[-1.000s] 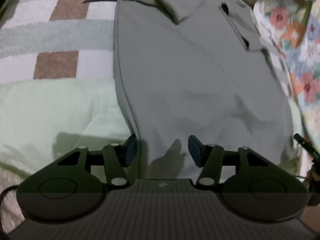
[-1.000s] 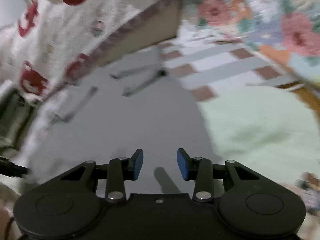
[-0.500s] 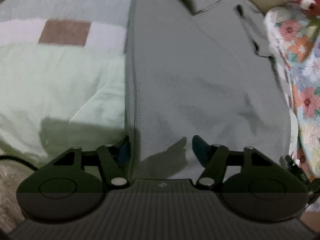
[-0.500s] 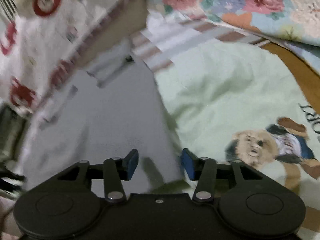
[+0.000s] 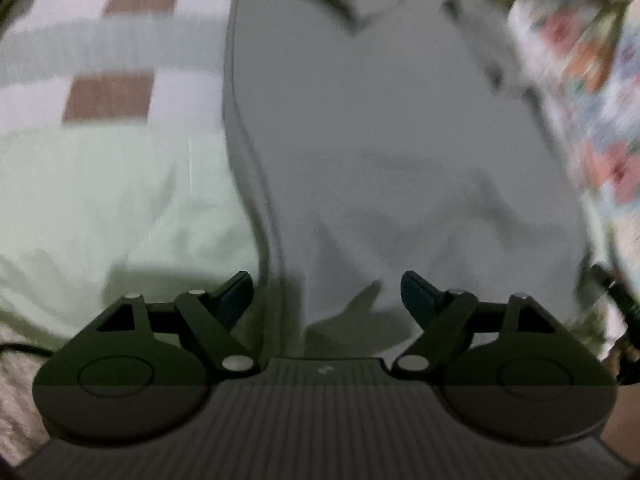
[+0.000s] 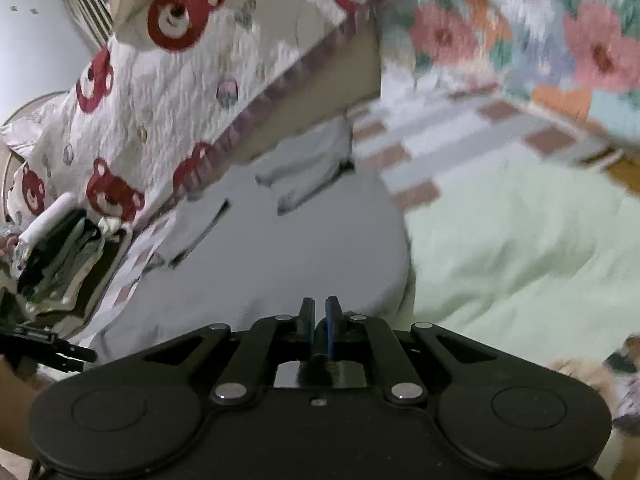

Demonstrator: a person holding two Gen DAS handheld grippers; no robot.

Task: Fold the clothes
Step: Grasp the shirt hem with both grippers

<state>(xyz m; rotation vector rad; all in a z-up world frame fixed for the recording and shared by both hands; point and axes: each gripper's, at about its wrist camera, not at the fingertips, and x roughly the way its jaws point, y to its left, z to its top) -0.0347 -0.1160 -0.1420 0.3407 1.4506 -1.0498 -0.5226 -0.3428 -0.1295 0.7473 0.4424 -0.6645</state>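
In the left wrist view, the grey collared shirt lies flat beside a pale green blanket; the left gripper is opening over the shirt's near hem. In the right wrist view, the right gripper is closing at that hem, nearly together, though whether cloth is pinched cannot be told.

Grey shirt: matt cloth. Pale green sheet, lower left: smooth cloth. Bear-print quilt, upper left: puckered. Gripper housings: matt black plastic.
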